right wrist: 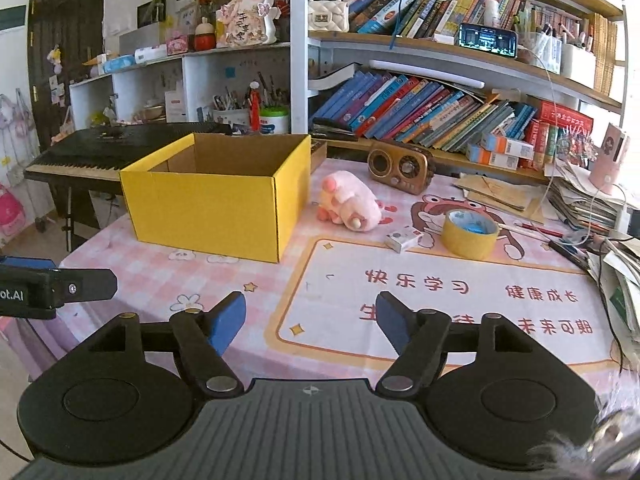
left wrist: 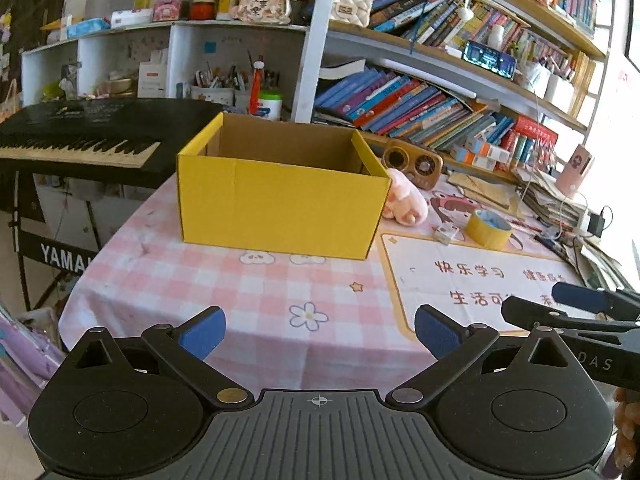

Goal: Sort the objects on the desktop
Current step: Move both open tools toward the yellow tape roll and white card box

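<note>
Pictured at a desk spread with a pink checked cloth (right wrist: pixel 132 248): 2 hand-held grippers hovering low over its near edge, left gripper (left wrist: pixel 320 334) spread wide and empty, right gripper (right wrist: pixel 310 322) parted somewhat less and likewise holding nothing. Ahead, 1 open yellow cardboard box (right wrist: pixel 216 204) standing at the desk's far left, seemingly empty, though its floor is hidden. To its right, 1 pink plush toy (right wrist: pixel 348 204) lying just beside the box; nearer the middle, 1 small white box (right wrist: pixel 404 239) and 1 yellow roll of tape (right wrist: pixel 472 234) close together on the printed desk mat (right wrist: pixel 440 300). Behind them, 1 brown retro-style radio (right wrist: pixel 402 166) under crowded bookshelves; 1 black keyboard (left wrist: pixel 76 136) off to the left. Probable step: reaching for a first item. Best done by taking the right gripper to the tape roll or the plush toy, centring the object between the pads before squeezing, then lifting clear of the box's wall before letting go
</note>
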Demonstrator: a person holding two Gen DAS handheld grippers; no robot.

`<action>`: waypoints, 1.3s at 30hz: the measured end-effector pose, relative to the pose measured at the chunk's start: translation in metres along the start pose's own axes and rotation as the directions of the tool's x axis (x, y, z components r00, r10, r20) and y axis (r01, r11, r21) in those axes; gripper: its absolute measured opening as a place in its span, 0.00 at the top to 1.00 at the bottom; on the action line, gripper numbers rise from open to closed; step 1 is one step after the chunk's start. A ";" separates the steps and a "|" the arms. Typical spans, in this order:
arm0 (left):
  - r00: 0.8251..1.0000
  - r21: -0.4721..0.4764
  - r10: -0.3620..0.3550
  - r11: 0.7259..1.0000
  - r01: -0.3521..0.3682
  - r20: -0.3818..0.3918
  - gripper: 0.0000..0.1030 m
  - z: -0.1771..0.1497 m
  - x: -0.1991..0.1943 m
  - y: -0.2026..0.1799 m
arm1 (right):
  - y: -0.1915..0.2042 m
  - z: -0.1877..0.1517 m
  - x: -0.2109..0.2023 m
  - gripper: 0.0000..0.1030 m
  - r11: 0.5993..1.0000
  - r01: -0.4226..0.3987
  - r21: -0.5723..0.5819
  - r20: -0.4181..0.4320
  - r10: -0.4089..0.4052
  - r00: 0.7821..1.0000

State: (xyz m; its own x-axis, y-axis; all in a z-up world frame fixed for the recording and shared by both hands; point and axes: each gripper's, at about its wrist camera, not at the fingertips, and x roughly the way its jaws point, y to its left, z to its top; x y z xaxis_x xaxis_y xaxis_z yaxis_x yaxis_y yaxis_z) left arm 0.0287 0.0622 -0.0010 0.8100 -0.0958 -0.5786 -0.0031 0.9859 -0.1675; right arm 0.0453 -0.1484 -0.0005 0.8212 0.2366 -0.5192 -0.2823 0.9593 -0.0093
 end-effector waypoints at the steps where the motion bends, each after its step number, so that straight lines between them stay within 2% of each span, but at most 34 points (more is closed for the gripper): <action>1: 1.000 0.007 -0.004 1.000 0.004 -0.002 0.01 -0.001 0.001 -0.002 | -0.001 -0.001 0.000 0.28 1.000 0.005 0.000 -0.003 -0.005 1.000; 16: 0.997 0.070 -0.069 0.995 0.071 -0.026 0.01 0.004 0.021 -0.036 | -0.031 -0.008 -0.002 0.19 0.995 0.084 0.057 -0.044 -0.081 0.996; 39: 0.984 0.111 -0.146 0.981 0.157 -0.101 0.01 0.028 0.091 -0.105 | -0.113 0.005 0.035 0.18 0.984 0.148 0.095 -0.117 -0.137 0.984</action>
State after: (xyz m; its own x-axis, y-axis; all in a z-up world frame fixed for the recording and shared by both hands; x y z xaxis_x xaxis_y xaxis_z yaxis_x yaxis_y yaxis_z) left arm 0.1191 -0.0466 -0.0136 0.7383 -0.2518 -0.6257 0.1892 0.9678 -0.1662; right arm 0.1087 -0.2478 -0.0134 0.7885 0.0837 -0.6094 -0.1092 0.9940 -0.0047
